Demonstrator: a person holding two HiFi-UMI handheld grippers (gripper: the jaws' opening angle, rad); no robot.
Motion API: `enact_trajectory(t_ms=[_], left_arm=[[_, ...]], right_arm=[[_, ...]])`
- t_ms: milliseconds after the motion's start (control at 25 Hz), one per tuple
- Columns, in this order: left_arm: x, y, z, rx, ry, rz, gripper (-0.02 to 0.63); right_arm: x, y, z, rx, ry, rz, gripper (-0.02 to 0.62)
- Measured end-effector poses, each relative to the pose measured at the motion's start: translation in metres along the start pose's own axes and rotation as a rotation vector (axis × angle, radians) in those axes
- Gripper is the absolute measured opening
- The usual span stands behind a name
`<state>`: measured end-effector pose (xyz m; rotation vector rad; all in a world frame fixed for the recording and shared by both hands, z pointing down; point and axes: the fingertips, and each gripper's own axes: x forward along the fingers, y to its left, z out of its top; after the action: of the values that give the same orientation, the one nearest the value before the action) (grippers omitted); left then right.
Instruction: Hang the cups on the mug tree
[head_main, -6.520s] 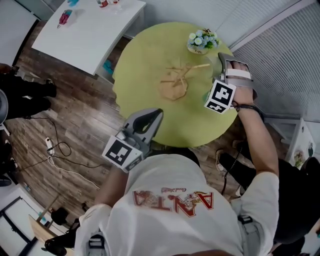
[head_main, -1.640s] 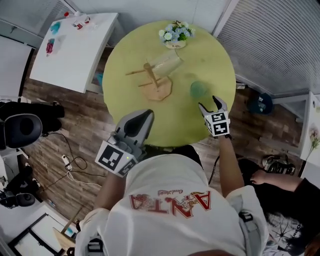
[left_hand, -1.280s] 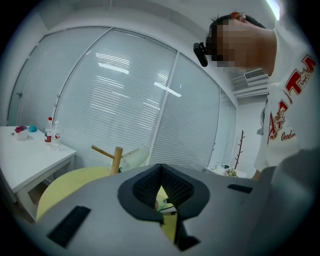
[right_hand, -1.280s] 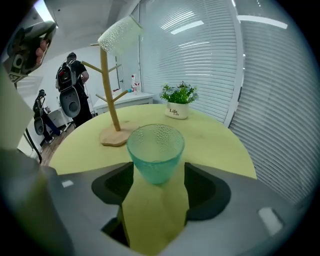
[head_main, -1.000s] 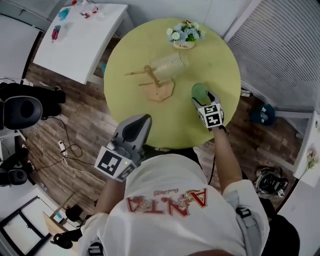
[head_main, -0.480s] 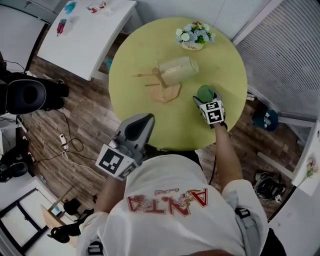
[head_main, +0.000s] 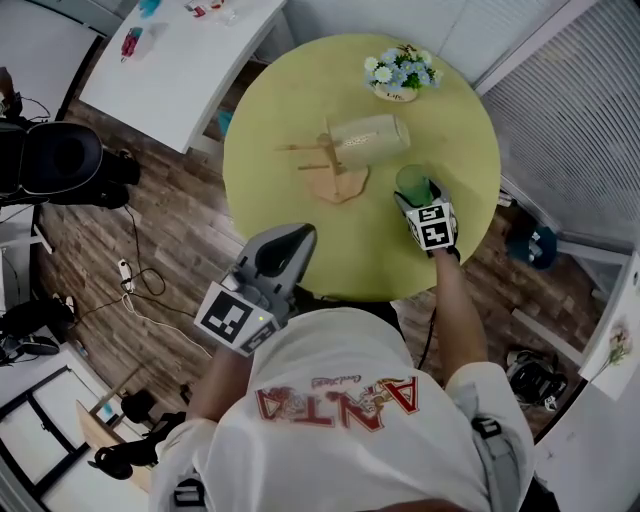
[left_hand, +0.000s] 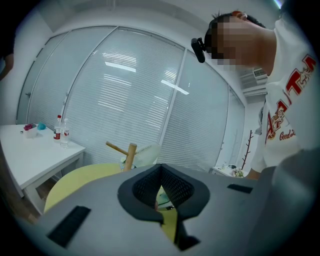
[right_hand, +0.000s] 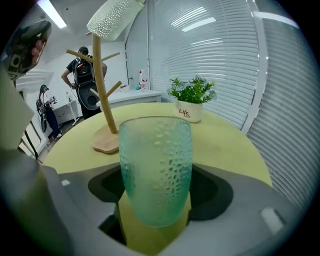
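Right of the tree (head_main: 335, 172), the right gripper (head_main: 417, 197) has just been opening its jaws, which stand wide around the green cup (right_hand: 156, 170) without pressing on it. The left gripper (head_main: 298, 233), short of the tree, is closed and empty.

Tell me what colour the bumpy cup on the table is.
The cup is see-through green; the right gripper view shows it best.
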<state>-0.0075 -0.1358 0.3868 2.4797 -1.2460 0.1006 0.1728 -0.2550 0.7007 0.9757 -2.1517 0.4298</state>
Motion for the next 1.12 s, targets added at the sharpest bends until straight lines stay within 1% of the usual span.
enact_trajectory(t_ms=[120,200,240,400,480,560,720,920,1120], left_arm=[[-0.001,0.0,0.0,-0.004,-0.003,0.0,0.009],[-0.002,0.001,0.0,-0.01,-0.003,0.005,0.009],[-0.003,0.001,0.0,-0.011,-0.004,0.006,0.009],[-0.007,0.002,0.0,-0.018,-0.014,0.005,0.009],[-0.009,0.002,0.0,-0.022,-0.022,0.004,0.008],[-0.012,0.003,0.001,-0.027,-0.031,0.006,0.008],[-0.019,0.007,0.002,-0.036,-0.044,0.015,0.009],[-0.034,0.013,0.001,-0.053,-0.065,0.037,0.008],[-0.045,0.02,0.0,-0.073,-0.083,0.056,0.008]], right_arm=[[0.0,0.0,0.003,0.0,0.004,-0.002,0.351],[-0.003,0.002,0.01,-0.036,0.018,-0.008,0.351],[-0.006,0.004,0.015,-0.089,0.036,-0.016,0.351],[-0.015,0.011,0.038,-0.425,0.117,-0.085,0.35],[-0.016,0.014,0.052,-0.553,0.145,-0.11,0.349],[-0.016,0.014,0.063,-0.657,0.171,-0.135,0.348],[-0.011,0.016,0.079,-0.816,0.222,-0.169,0.348],[-0.003,0.028,0.094,-1.013,0.271,-0.198,0.348],[0.004,0.04,0.105,-1.148,0.296,-0.226,0.348]])
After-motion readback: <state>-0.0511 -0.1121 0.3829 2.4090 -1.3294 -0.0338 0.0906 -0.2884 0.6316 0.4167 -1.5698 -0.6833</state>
